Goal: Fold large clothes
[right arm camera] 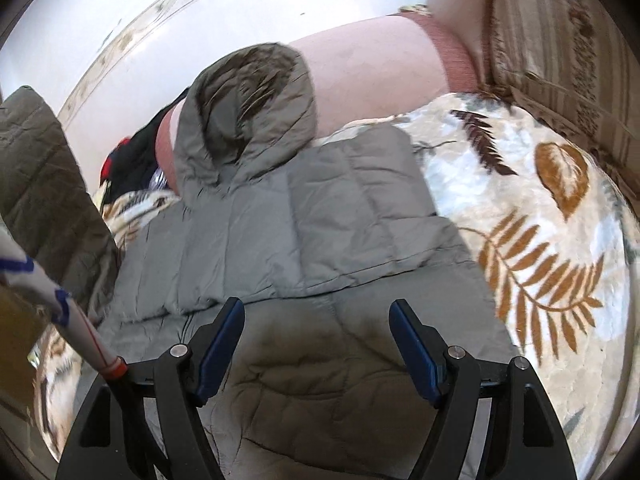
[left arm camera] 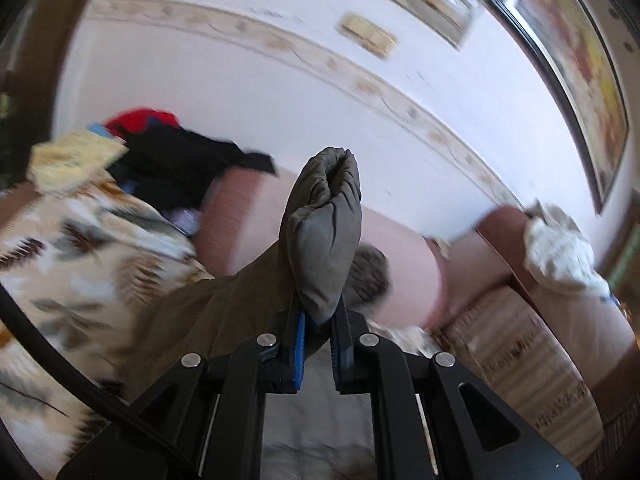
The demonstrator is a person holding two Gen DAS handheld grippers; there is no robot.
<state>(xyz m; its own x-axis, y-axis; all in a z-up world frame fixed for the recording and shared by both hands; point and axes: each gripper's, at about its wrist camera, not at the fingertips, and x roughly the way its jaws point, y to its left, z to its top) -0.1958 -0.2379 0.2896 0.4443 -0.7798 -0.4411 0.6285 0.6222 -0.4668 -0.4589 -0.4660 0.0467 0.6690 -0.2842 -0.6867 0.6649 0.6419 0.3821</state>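
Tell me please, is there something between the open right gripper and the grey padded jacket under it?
Nothing visible. The right gripper hangs open directly above the jacket, which lies spread on the leaf-print blanket. The left gripper is shut on the jacket's sleeve, off to the side.

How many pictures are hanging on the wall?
3: a dark-framed picture far right, a pale one beside it, a small one lower left; others may be out of view.
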